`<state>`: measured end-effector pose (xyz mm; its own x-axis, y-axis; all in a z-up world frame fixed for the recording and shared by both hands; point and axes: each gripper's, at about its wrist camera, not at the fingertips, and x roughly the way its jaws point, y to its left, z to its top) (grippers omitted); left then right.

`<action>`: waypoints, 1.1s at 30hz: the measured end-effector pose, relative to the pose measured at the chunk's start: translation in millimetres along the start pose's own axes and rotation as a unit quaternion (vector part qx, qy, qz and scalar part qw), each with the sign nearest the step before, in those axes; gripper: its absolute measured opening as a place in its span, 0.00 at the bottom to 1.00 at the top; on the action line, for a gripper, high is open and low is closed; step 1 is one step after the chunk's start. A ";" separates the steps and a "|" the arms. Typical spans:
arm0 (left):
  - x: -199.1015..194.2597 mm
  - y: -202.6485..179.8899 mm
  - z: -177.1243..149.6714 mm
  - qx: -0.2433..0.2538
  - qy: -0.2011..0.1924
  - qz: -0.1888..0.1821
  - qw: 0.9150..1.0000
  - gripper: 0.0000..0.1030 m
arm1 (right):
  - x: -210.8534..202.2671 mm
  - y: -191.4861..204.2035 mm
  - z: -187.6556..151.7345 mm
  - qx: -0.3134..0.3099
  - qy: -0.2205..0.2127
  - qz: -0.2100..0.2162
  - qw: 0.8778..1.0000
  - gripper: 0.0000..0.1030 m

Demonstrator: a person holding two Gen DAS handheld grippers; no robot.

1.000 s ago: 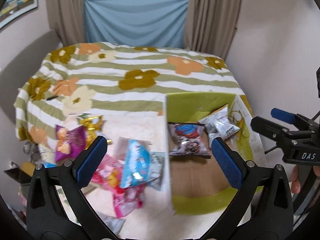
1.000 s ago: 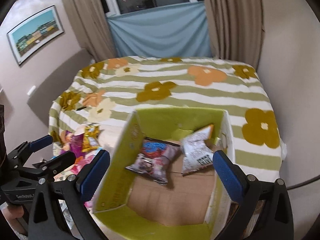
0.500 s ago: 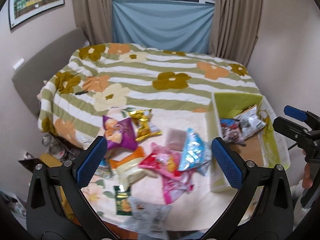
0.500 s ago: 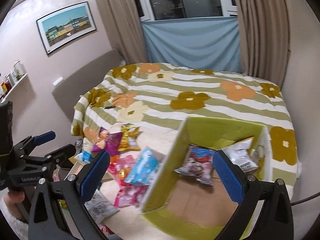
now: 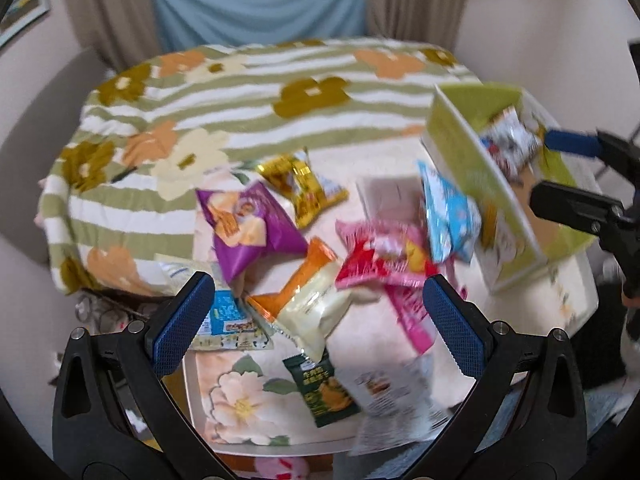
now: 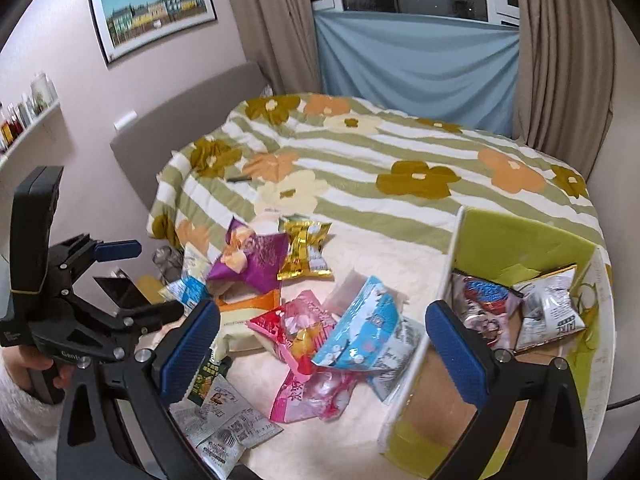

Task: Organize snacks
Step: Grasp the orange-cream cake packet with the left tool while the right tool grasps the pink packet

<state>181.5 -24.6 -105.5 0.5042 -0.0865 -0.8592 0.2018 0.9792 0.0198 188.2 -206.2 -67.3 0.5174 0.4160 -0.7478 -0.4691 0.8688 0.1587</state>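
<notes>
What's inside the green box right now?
Inside the green box: a dark red-and-blue snack bag and a silver-white bag, side by side. The near floor is partly hidden by the right gripper.

The left black two-finger gripper with blue ribbed pads (image 5: 316, 308) is spread wide, nothing between its fingers. The right black gripper with matching blue pads (image 6: 320, 344) is equally wide apart and empty. A hand in a fuzzy white sleeve (image 6: 38, 372) grips the left handle.
</notes>
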 end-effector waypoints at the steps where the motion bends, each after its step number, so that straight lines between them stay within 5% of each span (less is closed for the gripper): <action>1: 8.4 2.9 -3.6 0.010 0.007 -0.008 1.000 1.00 | 8.3 5.7 -1.3 -0.004 0.007 -0.003 1.000 0.99; 12: 97.1 19.7 -24.4 0.108 0.068 -0.060 0.990 0.99 | 87.2 35.1 -32.0 -0.025 0.068 -0.031 0.997 0.99; 19: 139.0 13.7 -29.6 0.158 0.093 -0.074 0.980 0.93 | 125.9 47.9 -47.0 -0.126 0.103 -0.079 0.984 0.99; 33: 172.2 6.0 -27.7 0.138 0.120 -0.098 0.978 0.77 | 164.2 60.7 -54.1 -0.253 0.137 -0.090 0.954 0.95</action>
<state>246.3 -28.5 -267.5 0.2276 -0.1903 -0.9550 0.5115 0.8579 -0.0490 205.9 -99.7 -215.3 0.4489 0.1265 -0.8846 -0.7108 0.6505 -0.2677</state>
